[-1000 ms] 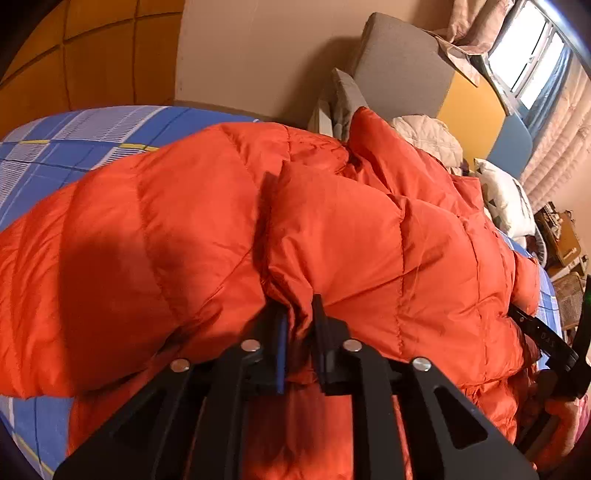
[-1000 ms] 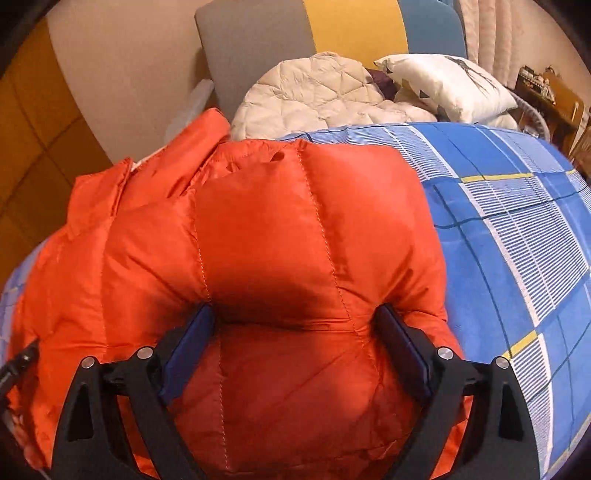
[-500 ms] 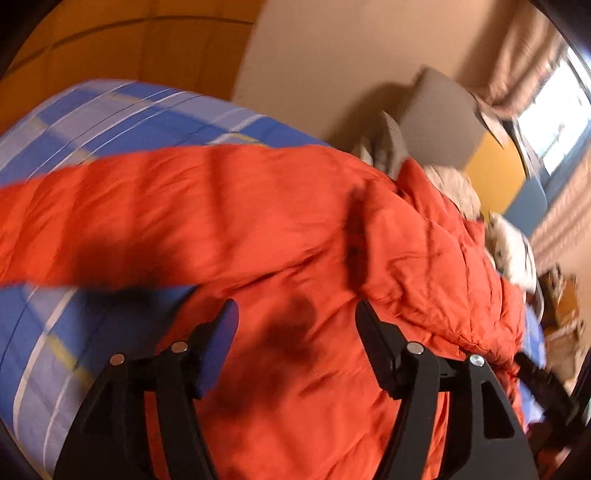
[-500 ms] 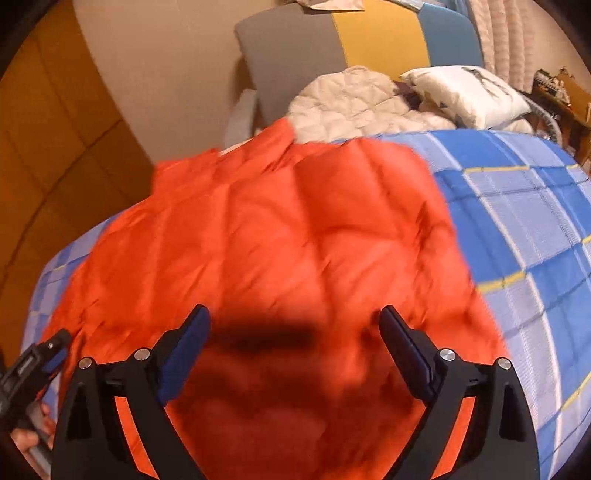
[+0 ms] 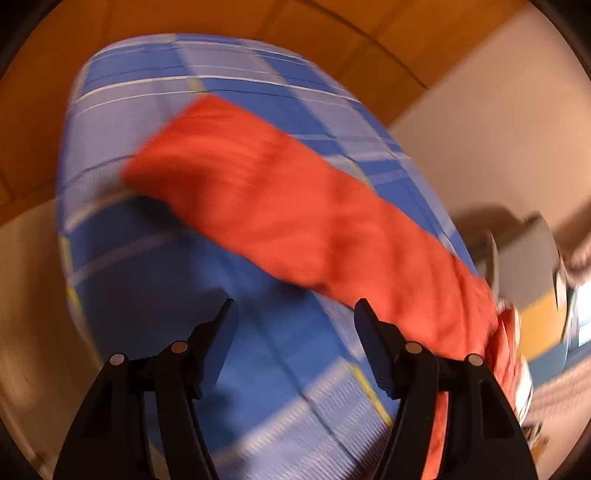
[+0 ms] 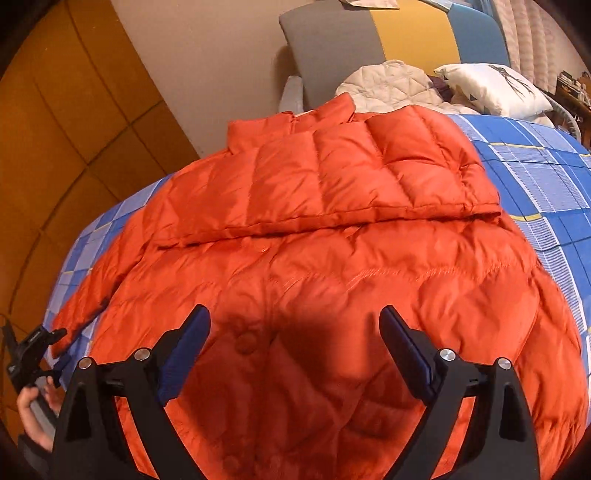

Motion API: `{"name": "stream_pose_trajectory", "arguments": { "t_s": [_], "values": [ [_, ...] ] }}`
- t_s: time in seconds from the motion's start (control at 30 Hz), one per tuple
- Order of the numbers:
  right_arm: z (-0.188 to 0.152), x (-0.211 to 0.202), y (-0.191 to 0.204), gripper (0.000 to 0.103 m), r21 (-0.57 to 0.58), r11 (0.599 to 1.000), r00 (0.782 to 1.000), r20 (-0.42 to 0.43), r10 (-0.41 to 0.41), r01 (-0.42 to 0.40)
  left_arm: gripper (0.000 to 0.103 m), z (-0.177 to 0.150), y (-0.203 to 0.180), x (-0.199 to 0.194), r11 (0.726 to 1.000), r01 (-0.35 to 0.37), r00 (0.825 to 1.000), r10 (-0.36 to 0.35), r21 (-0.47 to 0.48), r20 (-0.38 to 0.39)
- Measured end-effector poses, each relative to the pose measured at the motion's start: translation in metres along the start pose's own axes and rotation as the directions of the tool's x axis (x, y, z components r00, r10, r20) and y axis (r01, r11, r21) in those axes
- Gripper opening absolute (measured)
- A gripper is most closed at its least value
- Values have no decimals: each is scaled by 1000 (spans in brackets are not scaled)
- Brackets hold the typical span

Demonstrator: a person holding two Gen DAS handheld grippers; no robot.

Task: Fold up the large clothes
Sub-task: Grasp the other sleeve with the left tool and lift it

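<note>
**Orange jacket on bed, both grippers empty**

Though the left wrist view is motion-blurred, one sleeve [image 5: 295, 214] reads across the blue checked bedspread [image 5: 155, 258]. Orange down jacket [image 6: 332, 266]: spread on the bed, lower hem cut off. Left gripper [image 5: 293, 325]: jaws spread wide, holding nothing. Right gripper [image 6: 295, 332]: jaws wide apart above the jacket front; contact unclear.

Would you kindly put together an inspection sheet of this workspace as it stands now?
Surface: bed with blue plaid sheet; bare patches beside the jacket.
Job's things: orange puffer jacket spread on the bed, one sleeve folded across the chest, the other sleeve lying out over the sheet.
Clutter: cream quilted garment and white pillow at the head end.
Grippers: left gripper open, holding nothing; right gripper open above the jacket.
Cables: nothing seen.
Surroundings: grey, yellow and blue headboard, beige wall, orange panelled wall.
</note>
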State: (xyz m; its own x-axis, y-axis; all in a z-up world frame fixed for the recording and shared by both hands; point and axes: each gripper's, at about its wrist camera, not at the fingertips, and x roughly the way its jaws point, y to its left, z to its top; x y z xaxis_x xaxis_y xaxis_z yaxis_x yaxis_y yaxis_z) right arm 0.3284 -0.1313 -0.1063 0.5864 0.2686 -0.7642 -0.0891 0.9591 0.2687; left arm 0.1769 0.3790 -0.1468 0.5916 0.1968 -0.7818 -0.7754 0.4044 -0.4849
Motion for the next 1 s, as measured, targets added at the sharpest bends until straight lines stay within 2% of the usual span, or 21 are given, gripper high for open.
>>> {"name": "stream_pose_trajectory", "arguments": {
  "t_s": [0.2, 0.3, 0.4, 0.53, 0.57, 0.63, 0.73, 0.8, 0.9, 1.0],
  "values": [
    [-7, -3, 9, 92, -8, 1000, 1000, -13, -3, 3, 63, 30, 33, 2, 994, -6, 999, 11, -113, 48],
    [-10, -3, 12, 92, -15, 1000, 1000, -15, -9, 8, 58, 41, 36, 8, 992, -15, 998, 22, -124, 56],
    [-12, -3, 11, 92, -12, 1000, 1000, -21, -6, 5, 48, 53, 37, 16, 991, -32, 998, 39, -129, 57],
    [-15, -4, 10, 92, -12, 1000, 1000, -23, -13, 12, 21, 63, 37, 20, 993, -55, 997, 61, -100, 54],
    [-15, -4, 9, 92, -10, 1000, 1000, -23, -13, 13, 13, 65, 34, 19, 995, -56, 996, 61, -77, 63],
    [-16, -5, 8, 92, -8, 1000, 1000, -21, -15, 15, 9, 66, 23, 12, 999, -52, 994, 53, -15, 92],
    [-16, -6, 6, 92, 2, 1000, 1000, -16, -6, 7, 8, 66, 1, -1, 998, -9, 991, 1, 61, 136],
    [-15, -6, 5, 92, 5, 1000, 1000, -13, 1, -1, 8, 63, -22, -14, 990, 42, 986, -63, 136, 154],
    [-16, -7, 4, 92, 7, 1000, 1000, -11, 8, -7, 8, 50, -65, -28, 957, 99, 975, -148, 271, 166],
    [-17, -7, 1, 92, 12, 1000, 1000, -11, 15, -14, 8, 21, -113, -39, 897, 151, 963, -229, 415, 144]
  ]
}}
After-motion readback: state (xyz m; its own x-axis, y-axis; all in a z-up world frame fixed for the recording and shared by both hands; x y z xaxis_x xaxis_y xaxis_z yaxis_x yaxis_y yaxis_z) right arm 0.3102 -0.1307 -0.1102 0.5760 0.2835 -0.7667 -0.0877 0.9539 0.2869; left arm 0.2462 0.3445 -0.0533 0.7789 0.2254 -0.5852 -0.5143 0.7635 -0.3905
